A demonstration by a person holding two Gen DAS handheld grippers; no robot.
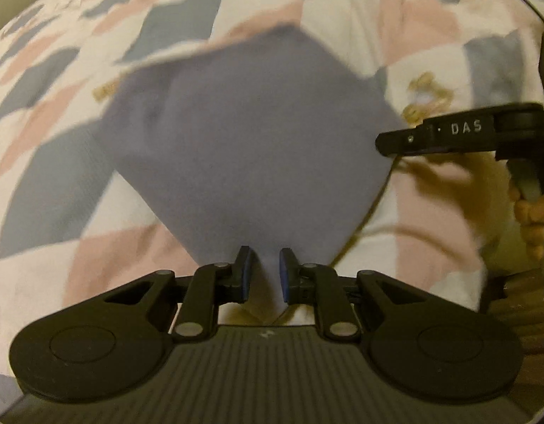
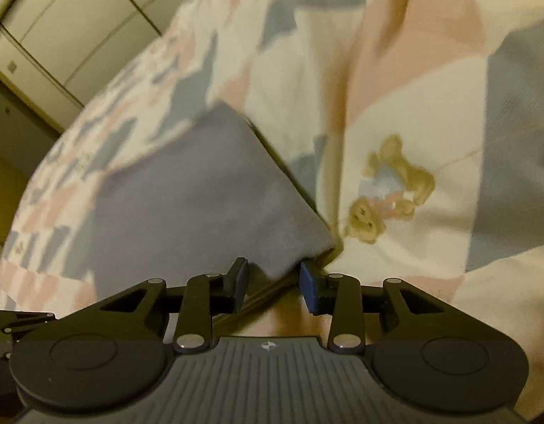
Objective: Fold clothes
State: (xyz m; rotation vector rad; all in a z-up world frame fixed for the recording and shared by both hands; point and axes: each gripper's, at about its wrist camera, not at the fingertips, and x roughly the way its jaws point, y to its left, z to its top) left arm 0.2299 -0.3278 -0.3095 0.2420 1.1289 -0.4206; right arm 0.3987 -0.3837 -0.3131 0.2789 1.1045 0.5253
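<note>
Nearby, folded blue-grey garment [image 1: 250, 148] between both grippers' parted jaws.

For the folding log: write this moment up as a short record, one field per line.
garment: grey-blue cloth, folded flat, lying on the bed
surface: patchwork bedspread in pink, grey and cream squares, with a teddy bear print
left gripper: jaws parted, a corner of the cloth between the pads, not clamped
right gripper: jaws open at another corner of the cloth
hand: seen at the right edge of the left view, on the right gripper's handle
image quality: motion blur in both views
</note>
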